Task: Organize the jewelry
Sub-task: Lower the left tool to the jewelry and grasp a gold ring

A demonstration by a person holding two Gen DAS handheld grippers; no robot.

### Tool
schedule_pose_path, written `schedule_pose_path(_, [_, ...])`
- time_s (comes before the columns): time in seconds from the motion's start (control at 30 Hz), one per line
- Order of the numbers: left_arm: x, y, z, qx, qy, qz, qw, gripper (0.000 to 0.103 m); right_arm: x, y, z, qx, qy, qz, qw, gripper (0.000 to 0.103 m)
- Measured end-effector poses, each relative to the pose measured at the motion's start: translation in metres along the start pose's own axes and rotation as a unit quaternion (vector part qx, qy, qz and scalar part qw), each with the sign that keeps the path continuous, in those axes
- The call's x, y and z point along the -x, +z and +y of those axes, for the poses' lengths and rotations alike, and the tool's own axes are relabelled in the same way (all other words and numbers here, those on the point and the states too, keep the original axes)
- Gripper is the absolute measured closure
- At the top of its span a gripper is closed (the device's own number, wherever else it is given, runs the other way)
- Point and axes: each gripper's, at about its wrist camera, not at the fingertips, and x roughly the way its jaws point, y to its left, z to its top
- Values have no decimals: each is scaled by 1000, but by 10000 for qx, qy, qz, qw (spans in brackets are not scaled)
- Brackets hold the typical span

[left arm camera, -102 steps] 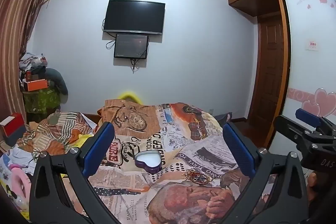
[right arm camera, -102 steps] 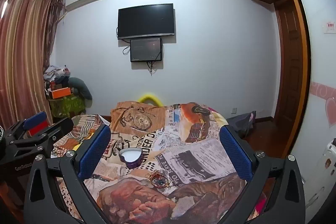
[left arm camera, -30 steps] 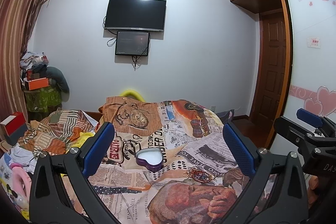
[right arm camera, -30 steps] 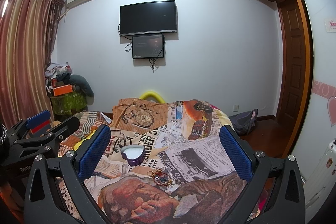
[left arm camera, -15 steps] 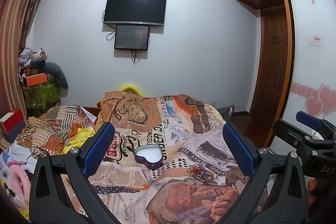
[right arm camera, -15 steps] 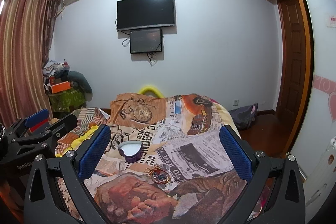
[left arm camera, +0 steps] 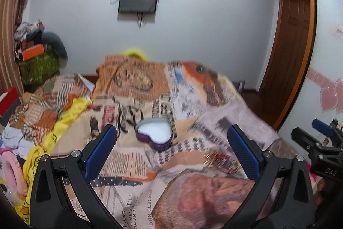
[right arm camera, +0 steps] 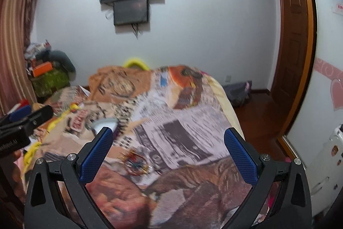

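Your left claw (left arm camera: 171, 147) and right claw (right arm camera: 168, 148): both spread wide, empty, above bed (right arm camera: 182, 126). Jewelry (right arm camera: 136, 161) lies loose on bedspread, near heart box (left arm camera: 154, 132), apart from it. Box open, looks empty. Nothing stowed yet; whole pick-and-place remains for you.

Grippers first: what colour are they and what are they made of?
Both the left gripper and the right gripper have black frames with triangular cut-outs, silver screws, and textured blue pads on two fingers. White lettering marks the black bodies.
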Motion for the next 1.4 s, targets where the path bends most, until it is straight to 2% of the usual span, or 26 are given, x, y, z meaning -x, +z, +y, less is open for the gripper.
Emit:
schedule_pose_path(0.2, [-53,-25,2,-131,-109,843,9963,1,-26,-14,-5,142,-113,583,9981,0])
schedule_pose_path(0.33, [-78,-37,-9,-493,-142,1201,9914,10,-45,-24,-5,217,45,985,9949,1])
schedule_pose_path(0.5, [-102,-44,-14,-593,-622,1647,9826,19,-60,-29,-7,185,356,1332,9903,18])
schedule_pose_path(0.67, [-126,-48,-21,-769,-993,2103,9695,43,-72,-33,-3,252,710,1552,9850,38])
schedule_pose_path(0.73, [-131,-50,-24,-785,-1254,2239,9633,50,-76,-34,0,305,824,1635,9826,43])
schedule_pose_path(0.8, [-136,-52,-26,-833,-1375,2312,9595,50,-82,-35,3,355,917,1716,9802,49])
schedule_pose_path(0.87, [-140,-53,-29,-954,-1342,2294,9593,51,-89,-35,5,388,973,1817,9778,56])
schedule_pose_path(1.1, [-152,-52,-36,-1150,-1502,2328,9540,54,-106,-39,2,344,1045,2060,9723,63])
schedule_pose_path(1.27, [-156,-50,-47,-1418,-1666,2379,9463,68,-112,-39,1,352,1127,2110,9703,66])
schedule_pose_path(1.4, [-163,-50,-53,-1521,-1765,2425,9418,73,-115,-39,0,324,1209,2136,9689,75])
